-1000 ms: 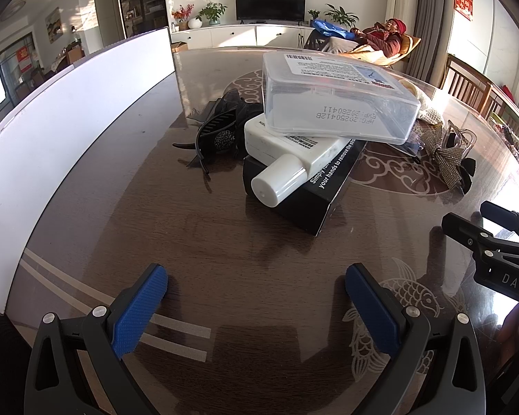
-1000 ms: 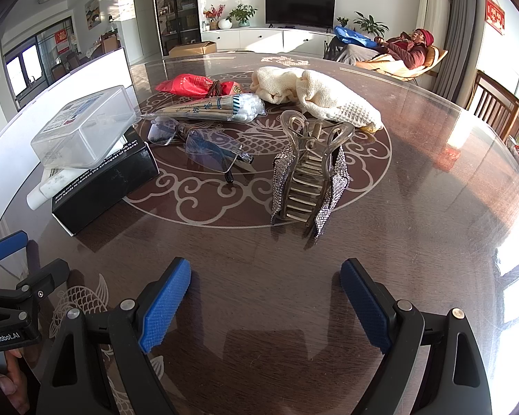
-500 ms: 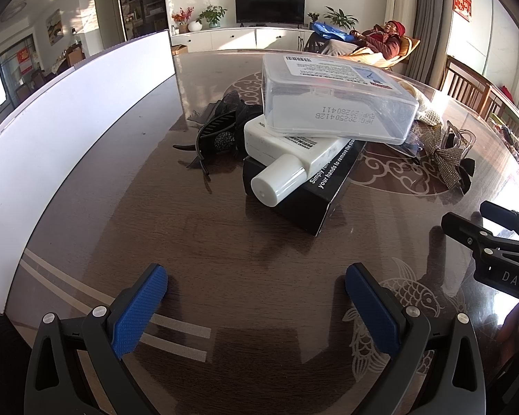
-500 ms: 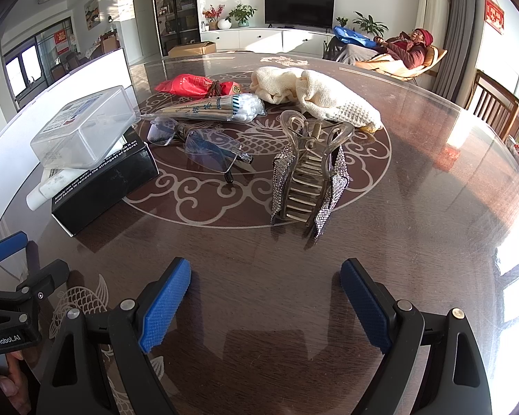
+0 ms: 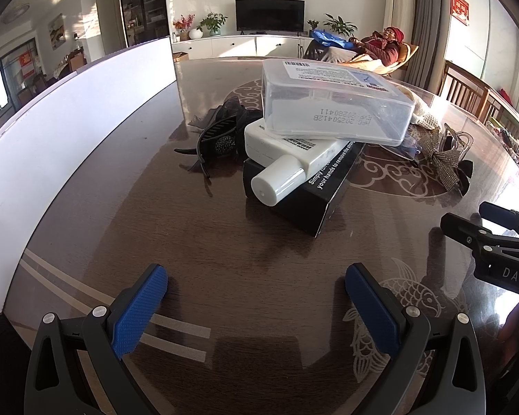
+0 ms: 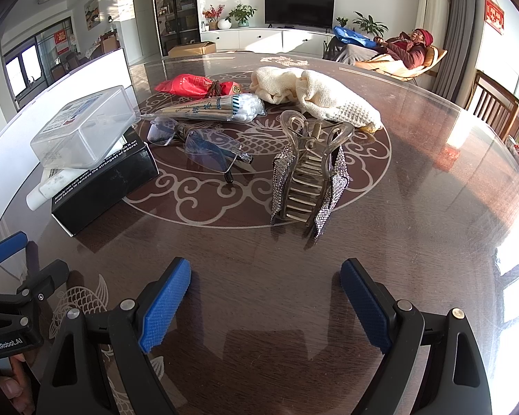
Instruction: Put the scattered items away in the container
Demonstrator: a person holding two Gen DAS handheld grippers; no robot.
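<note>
A white container (image 5: 69, 131) stands at far left of the surface (image 5: 245, 259). The left tongs (image 5: 256, 297) gape wide, empty, facing a clear case (image 5: 332, 103) stacked on a bottle (image 5: 287, 159) and black box (image 5: 315, 193); grabbing low could topple it. The right tongs (image 6: 266, 294), equally spread and empty, face a hair claw (image 6: 311, 176).
</note>
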